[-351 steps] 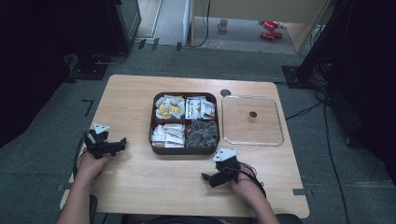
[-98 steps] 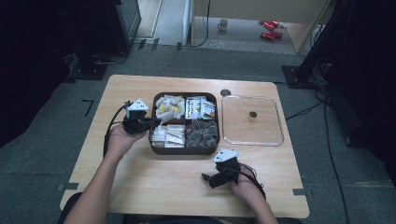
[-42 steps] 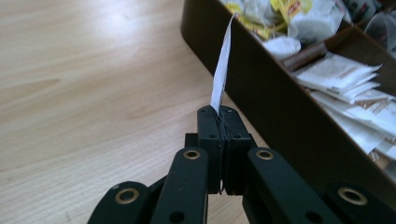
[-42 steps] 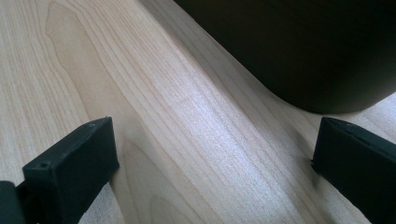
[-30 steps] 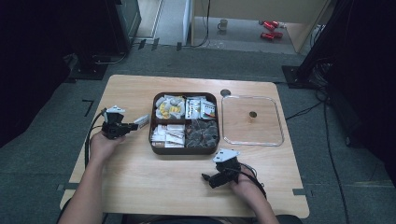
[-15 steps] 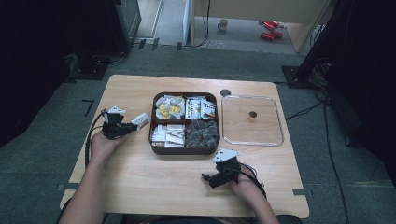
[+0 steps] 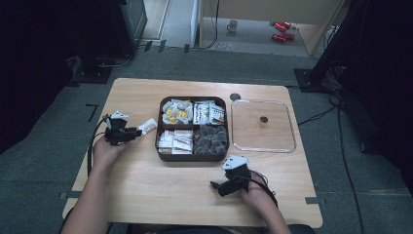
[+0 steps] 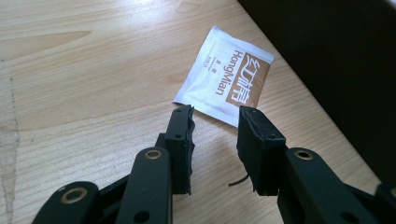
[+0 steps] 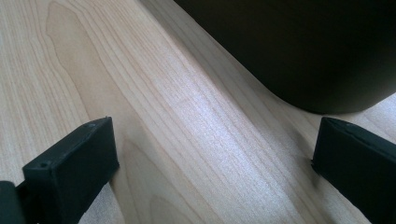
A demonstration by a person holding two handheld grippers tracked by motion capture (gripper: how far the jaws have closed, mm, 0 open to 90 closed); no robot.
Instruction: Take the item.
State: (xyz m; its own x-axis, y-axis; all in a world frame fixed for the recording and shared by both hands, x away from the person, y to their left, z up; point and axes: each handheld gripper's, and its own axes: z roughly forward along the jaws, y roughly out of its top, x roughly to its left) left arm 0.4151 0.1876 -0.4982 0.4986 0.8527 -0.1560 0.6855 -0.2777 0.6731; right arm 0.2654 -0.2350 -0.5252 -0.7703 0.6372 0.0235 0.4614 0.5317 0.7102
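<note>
We take a sachet out of the box and set it on the bench. A half second earlier the sachet sits at the tips of the left gripper beside the box; three seconds earlier that gripper reaches into the box at its near-left cell. Now, in the left gripper view, the sachet lies flat on the bench, white with a tan panel and printed lettering, just ahead of the fingers, which stand apart with bare wood between them. We judge the sachet released: one item is moved out, and the left gripper is free for the next pick.

In the high view the sachet lies between the left gripper and the left wall of the box, close to both.

The brown box has four cells. The far-left cell holds pale and yellow wrapped pieces, the far-right cell white packets with coloured print, the near-left cell a stack of white sachets like the one removed, the near-right cell dark wrapped items that we cannot tell apart. To its right lies a clear square lid, flat on the bench, with nothing on it.

The right gripper rests on the bench before the box, its fingers wide apart and empty, as it was throughout.
</note>
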